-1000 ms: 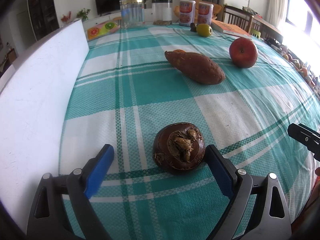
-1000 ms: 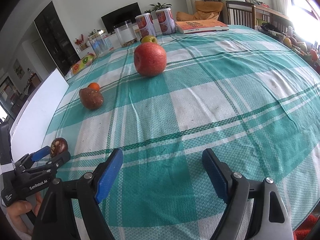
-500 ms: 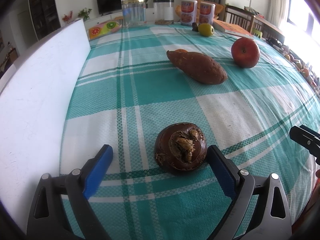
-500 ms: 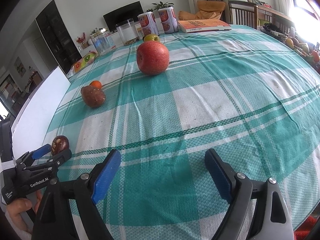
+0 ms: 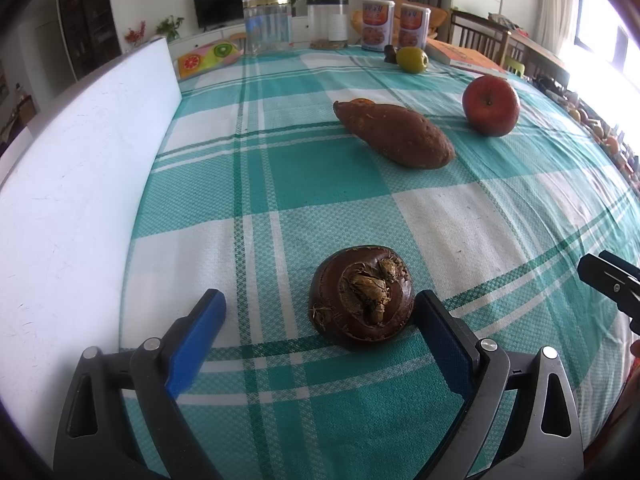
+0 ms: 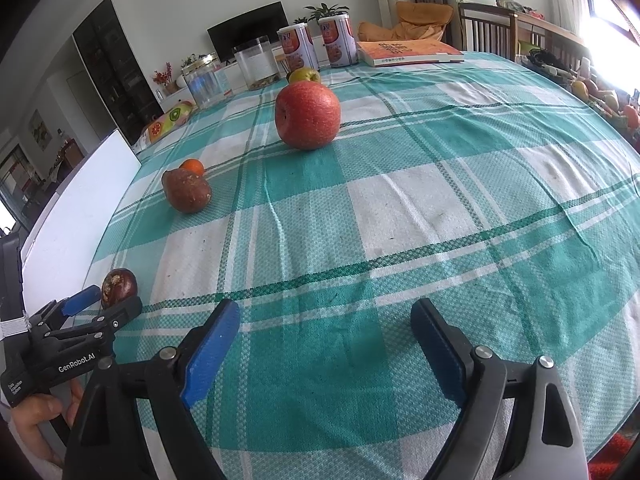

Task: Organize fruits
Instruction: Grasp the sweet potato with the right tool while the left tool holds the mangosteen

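Note:
A dark brown round fruit [image 5: 361, 297] lies on the checked cloth between the open fingers of my left gripper [image 5: 320, 320], close to the right finger; it also shows in the right wrist view [image 6: 119, 283]. Farther off lie a brown sweet potato [image 5: 394, 134], a small orange [image 6: 191, 167] behind it, a red apple [image 5: 491, 105] and a green fruit [image 5: 412, 59]. My right gripper [image 6: 325, 334] is open and empty over bare cloth, with the apple [image 6: 307, 115] well ahead of it.
A white board [image 5: 76, 184] stands along the table's left edge. Clear jars [image 5: 267, 24], two cans [image 5: 378, 25], a book [image 6: 408, 53] and a fruit-print pouch [image 5: 208, 54] stand at the far end. Chairs are beyond the right side.
My left gripper has edged forward a little around the brown fruit. My right gripper has shifted slightly; both stay open.

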`<state>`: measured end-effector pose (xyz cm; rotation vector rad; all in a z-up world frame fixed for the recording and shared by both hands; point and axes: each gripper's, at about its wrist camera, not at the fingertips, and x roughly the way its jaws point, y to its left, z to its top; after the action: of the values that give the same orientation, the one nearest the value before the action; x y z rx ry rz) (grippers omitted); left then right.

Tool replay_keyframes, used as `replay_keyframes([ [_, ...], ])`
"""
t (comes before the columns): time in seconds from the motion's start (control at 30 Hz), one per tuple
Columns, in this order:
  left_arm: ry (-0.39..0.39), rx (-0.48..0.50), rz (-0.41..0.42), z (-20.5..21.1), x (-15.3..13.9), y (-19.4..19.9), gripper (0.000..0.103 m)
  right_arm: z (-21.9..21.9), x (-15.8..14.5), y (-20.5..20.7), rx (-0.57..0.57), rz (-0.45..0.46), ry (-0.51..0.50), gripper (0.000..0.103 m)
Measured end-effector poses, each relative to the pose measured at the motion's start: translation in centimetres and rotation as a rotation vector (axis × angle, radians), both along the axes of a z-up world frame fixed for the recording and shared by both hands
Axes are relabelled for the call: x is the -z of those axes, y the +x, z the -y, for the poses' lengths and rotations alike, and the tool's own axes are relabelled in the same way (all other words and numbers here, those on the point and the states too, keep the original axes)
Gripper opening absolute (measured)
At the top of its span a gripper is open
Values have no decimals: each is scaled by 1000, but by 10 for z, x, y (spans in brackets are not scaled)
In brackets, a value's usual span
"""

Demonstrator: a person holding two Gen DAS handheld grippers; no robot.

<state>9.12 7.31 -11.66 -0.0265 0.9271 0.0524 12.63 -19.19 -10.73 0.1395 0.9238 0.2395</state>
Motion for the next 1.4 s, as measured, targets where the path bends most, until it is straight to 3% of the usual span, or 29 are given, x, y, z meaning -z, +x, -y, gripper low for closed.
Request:
replay_keyframes([
  [0.7, 1, 0, 0, 0, 0, 0, 97, -1, -3, 0, -23, 4, 16, 88],
  [0.83, 0, 0, 0, 0, 0, 0, 97, -24, -23, 17, -141, 25, -24, 88],
  [0.97, -15, -3, -2, -1, 0, 1, 96, -83, -41, 56, -342, 1, -116, 88],
  [1.17, -61, 45, -32, -2, -5, -3, 93, -170, -32, 105, -533, -43, -281, 87],
  [1.2, -64, 47, -26, -2, -6, -4, 89, -181, -26, 112, -551, -71, -300, 87],
  [1.23, -61, 46, -21, -2, -7, -4, 73, -187, -21, 119, -556, -92, -316, 83],
  [1.27, -55, 53, -18, -1, -9, -3, 59, -194, -16, 127, -558, -116, -327, 69],
  [1.3, -64, 63, -18, -1, -11, -2, 52, -195, -10, 132, -559, -152, -331, 57],
  [1.33, -72, 64, -21, -2, -12, 0, 49, -196, -7, 137, -553, -181, -332, 47],
  [1.4, -94, 60, -23, -4, -12, 0, 48, -185, -6, 134, -532, -224, -298, 46],
])
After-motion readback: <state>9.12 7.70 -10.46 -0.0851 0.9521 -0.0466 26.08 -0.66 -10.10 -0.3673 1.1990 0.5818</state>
